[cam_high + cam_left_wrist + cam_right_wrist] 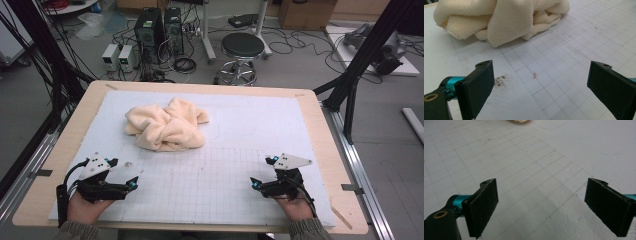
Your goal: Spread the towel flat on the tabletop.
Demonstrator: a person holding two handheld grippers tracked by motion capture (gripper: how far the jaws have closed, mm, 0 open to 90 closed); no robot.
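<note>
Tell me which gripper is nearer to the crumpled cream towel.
Left. The left gripper sits at the near left of the mat, just below the towel, jaws open toward it. The right gripper sits at the near right, farther off across the grid, jaws also open.

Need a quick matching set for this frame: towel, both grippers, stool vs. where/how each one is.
Things:
1. cream towel
2. left gripper
3. right gripper
4. black stool

Places or states:
A. on the floor beyond the far edge of the table
B. crumpled in a heap on the white gridded mat
C. jaws open, empty, over the near right part of the mat
D. jaws open, empty, over the near left part of the mat, pointing toward the heap

Pairs: 1-B, 2-D, 3-C, 4-A
</note>
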